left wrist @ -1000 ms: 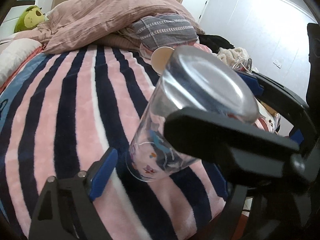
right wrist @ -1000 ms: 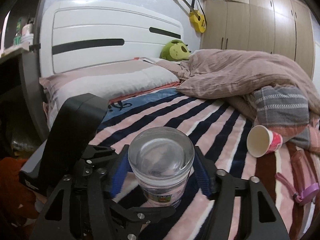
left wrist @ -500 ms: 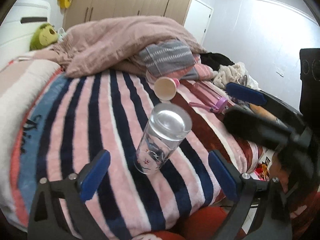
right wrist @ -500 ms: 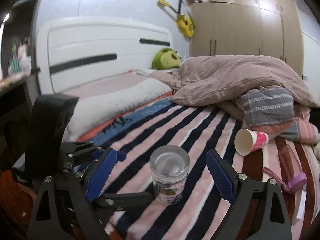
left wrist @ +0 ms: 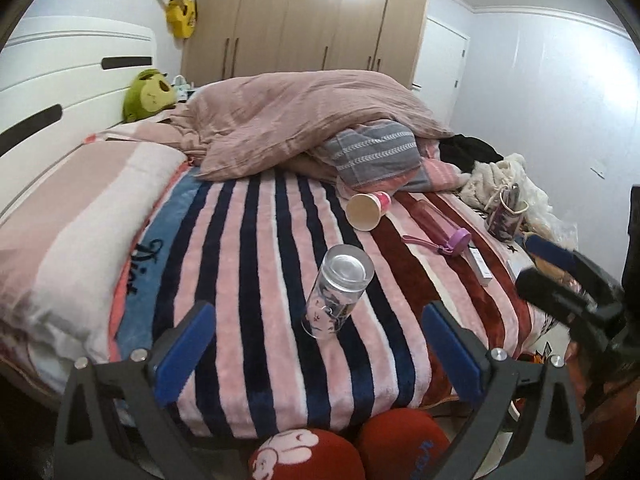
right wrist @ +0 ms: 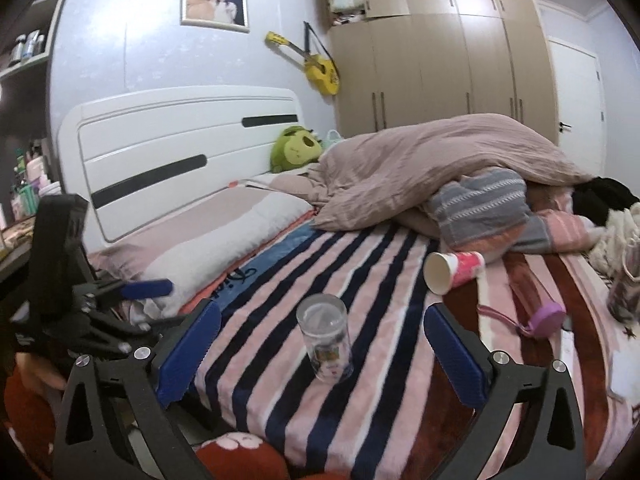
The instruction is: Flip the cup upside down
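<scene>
Cup (left wrist: 339, 293) is standing base-up at 12 o'clock on blanket (left wrist: 260, 264); both grippers (left wrist: 316, 354) (right wrist: 322, 356) are gaping wide, empty, giving it clearance.

striped blanket (left wrist: 256, 264), paper cup (left wrist: 366, 210) on its side, purple-capped bottle (left wrist: 440, 232), green plush (left wrist: 148, 94), yellow ukulele (right wrist: 316, 66)

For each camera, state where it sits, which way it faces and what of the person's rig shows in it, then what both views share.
Left wrist: on the left tongs, facing across the striped blanket to the wardrobe; its blue pads and the right tongs show.
Right wrist: on the right tongs, facing the headboard; the left tongs show.
Shared: the inverted glass cup, the paper cup, the guitar.
</scene>
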`<state>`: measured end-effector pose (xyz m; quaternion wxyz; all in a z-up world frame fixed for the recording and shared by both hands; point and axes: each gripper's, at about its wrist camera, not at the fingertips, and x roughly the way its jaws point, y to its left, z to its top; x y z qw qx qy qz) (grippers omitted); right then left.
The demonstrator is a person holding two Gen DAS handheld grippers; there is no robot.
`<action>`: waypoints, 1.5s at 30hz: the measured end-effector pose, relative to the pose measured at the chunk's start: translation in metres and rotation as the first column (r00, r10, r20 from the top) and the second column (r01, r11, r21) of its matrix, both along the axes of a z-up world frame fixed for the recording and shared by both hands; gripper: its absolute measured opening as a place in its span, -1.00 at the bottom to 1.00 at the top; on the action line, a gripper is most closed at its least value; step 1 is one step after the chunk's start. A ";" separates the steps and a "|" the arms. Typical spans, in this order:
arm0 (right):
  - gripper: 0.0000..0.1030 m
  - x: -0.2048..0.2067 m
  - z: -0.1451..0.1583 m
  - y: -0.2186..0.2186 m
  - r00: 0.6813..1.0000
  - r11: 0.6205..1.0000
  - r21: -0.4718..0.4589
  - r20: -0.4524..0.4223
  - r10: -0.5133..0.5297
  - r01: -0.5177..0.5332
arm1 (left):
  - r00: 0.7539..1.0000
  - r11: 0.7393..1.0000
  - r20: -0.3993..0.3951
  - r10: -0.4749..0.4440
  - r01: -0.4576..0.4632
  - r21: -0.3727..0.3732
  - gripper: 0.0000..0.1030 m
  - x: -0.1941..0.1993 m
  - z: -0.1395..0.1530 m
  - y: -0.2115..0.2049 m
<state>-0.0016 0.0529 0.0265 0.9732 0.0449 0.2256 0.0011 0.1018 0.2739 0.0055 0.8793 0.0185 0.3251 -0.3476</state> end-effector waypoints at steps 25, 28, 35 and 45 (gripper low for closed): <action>1.00 -0.020 -0.013 0.000 0.997 0.999 0.018 -0.065 -0.037 0.038 | 0.998 0.998 0.021 0.053 -0.053 0.033 0.98 -0.021 0.008 0.009; 1.00 -0.021 -0.013 0.001 0.997 0.999 0.021 -0.067 -0.036 0.037 | 0.998 0.998 0.021 0.051 -0.052 0.033 0.98 -0.021 0.008 0.009; 1.00 -0.021 -0.014 0.002 0.997 0.999 0.024 -0.067 -0.036 0.037 | 0.998 0.998 0.021 0.051 -0.052 0.034 0.98 -0.021 0.008 0.009; 1.00 -0.022 -0.013 0.002 0.997 0.999 0.024 -0.064 -0.035 0.036 | 0.998 0.998 0.021 0.052 -0.053 0.035 0.98 -0.021 0.008 0.006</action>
